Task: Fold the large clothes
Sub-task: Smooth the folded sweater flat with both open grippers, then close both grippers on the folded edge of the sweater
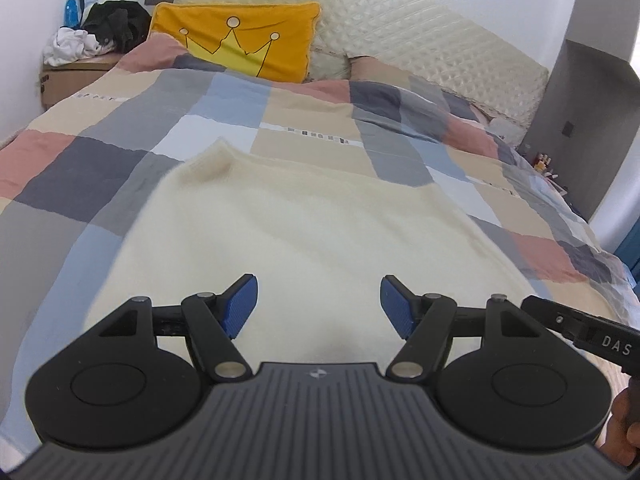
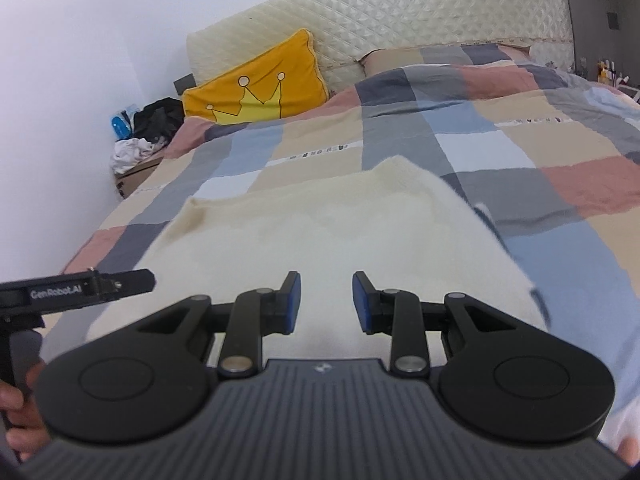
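My left tool hangs with its blue pads spread wide apart over the cream fleece garment, gripping nothing. My right tool is parted too, its pads empty above the same garment. The garment lies spread on the patchwork quilt of the bed, well short of the yellow crown pillow.

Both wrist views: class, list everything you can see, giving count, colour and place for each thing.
Fleece garment: one, cream, spread on the bed before both grippers.
Duvet: one, checked pink, grey, blue and beige, covering the bed.
Cushion: one, yellow with crown, by the headboard.
Headboard: one, cream quilted, at the wall.
Clothes pile: black and white, on a bedside box.
Left gripper: one, black, blue pads, open.
Right gripper: one, same colours, open.
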Tool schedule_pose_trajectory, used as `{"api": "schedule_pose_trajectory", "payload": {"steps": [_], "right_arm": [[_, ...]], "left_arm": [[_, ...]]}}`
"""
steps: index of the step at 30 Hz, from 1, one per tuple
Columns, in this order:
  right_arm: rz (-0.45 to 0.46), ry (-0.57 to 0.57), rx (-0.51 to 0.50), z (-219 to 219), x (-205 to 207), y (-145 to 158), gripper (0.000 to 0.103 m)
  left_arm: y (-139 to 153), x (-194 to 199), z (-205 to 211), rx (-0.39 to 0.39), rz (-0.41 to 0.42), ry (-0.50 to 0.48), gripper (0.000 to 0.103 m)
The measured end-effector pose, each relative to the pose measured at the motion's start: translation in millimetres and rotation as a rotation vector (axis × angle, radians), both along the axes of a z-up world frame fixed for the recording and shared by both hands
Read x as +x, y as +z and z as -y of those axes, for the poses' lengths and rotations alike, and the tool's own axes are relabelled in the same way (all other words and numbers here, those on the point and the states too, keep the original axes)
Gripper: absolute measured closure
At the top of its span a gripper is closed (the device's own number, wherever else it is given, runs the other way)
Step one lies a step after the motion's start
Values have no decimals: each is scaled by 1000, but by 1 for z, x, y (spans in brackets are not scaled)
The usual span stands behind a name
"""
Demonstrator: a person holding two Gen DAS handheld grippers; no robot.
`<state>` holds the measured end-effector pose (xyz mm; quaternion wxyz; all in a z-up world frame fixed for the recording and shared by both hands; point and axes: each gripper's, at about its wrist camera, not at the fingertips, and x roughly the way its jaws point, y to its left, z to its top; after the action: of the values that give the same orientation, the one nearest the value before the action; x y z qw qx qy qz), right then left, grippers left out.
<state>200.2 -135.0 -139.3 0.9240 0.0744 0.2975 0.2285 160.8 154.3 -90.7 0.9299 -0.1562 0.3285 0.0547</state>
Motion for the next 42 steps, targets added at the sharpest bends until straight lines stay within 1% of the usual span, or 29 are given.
{"api": "schedule_pose_trajectory", "payload": {"steps": [3,6,9,11,12,13,17,19,21,23,25,27,29,32,35,37,39,42], "right_arm": [[-17,-5,29,5,-13,-3,70],[-55,-9,43,6,-21,-12,70],[-111,-3,60,4,-22,-19,70],[-140,-1,84,4,-21,-22,70],[-157,-6,97,4,-20,-25,67],[-180,-12,112,5,-19,-27,67],[-277,-28,169,10,-11,-39,66],[-323,-41,208,13,-6,-44,60],[-364,-54,247,16,-4,-50,41],[-413,-60,294,18,1,-56,33],[-460,-61,336,19,6,-63,31],[-518,-75,381,18,11,-71,15],[-596,-89,441,17,20,-81,14],[-692,-103,505,13,31,-94,14],[-764,-154,622,15,41,-107,14],[-787,-202,693,18,45,-114,14],[-789,-227,718,20,48,-117,14],[-770,-242,752,24,45,-124,16]], "left_arm": [[4,-14,7,-13,8,-4,30],[2,-21,11,-48,-5,0,29],[-3,-22,16,-73,-27,-2,29],[-6,-20,19,-58,-41,-5,29],[-7,-20,21,-47,-49,-2,29],[-9,-18,20,-45,-54,1,29],[-13,-15,13,-84,-68,20,29],[-17,-13,9,-104,-86,30,29],[-22,-11,7,-123,-107,45,28],[-26,-8,1,-153,-123,55,28],[-29,-4,-1,-171,-132,58,25],[-29,-2,0,-158,-127,59,20],[-29,0,1,-149,-128,63,20],[-33,4,0,-168,-145,71,19],[-37,4,-2,-186,-151,85,19],[-38,6,-4,-199,-149,92,17],[-39,8,-5,-211,-145,93,12],[-41,10,-5,-230,-132,97,9]]}}
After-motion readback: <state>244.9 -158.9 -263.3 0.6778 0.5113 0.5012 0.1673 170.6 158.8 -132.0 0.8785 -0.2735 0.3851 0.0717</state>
